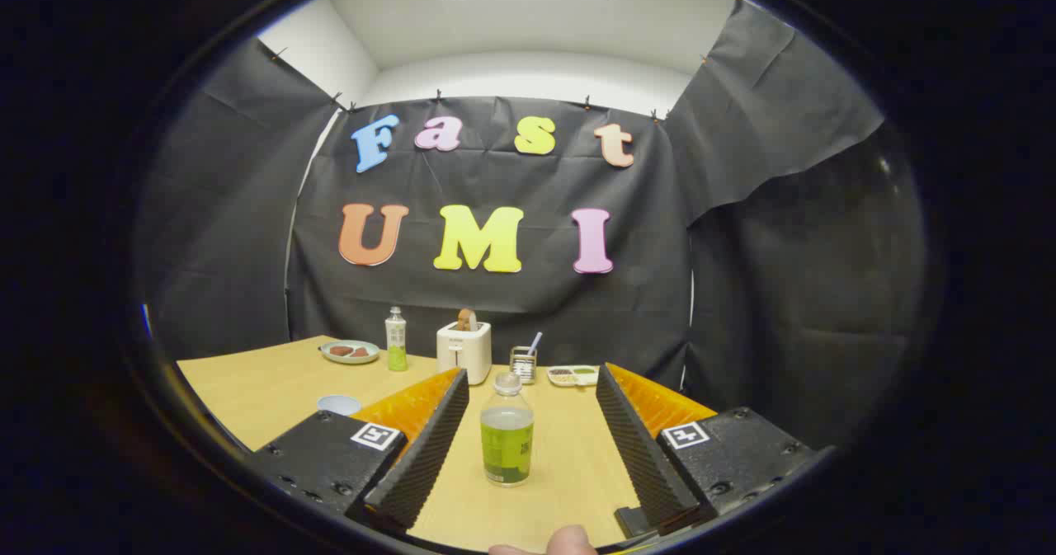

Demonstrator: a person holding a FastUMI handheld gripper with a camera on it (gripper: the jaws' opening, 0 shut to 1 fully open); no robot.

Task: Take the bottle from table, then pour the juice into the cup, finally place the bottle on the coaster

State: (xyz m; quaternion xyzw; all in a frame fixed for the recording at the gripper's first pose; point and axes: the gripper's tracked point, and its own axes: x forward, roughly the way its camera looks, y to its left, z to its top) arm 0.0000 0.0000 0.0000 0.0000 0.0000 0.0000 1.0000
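Between the two fingers of the claw (528, 448), standing upright on the counter (247, 390): the bottle (506, 431), clear plastic, with a pale cap, green juice up to about two thirds, and a green label round the lower part. Claw wide open, nothing held, a free gap on each side of the bottle, no finger touching it.

Possible trouble from here, only as a judgement: bottle a little nearer to the left finger than to the right one, so a closing grip likely to meet it on one side first and to push or tip it. Smooth round wall, probably slippery; thin plastic, likely to give under strong pressure. Cap apparently on, so no spill expected during the lift, but no pouring possible with it closed.

To the left of the left finger, close to it: the cup (338, 405), pale blue, partly hidden behind the finger. Coaster not recognised with certainty. At the far side of the counter: a second green bottle (396, 339), a plate (350, 351), a white toaster (464, 350), a small rack (523, 364) and a flat dish (573, 375), all well apart from the claw.
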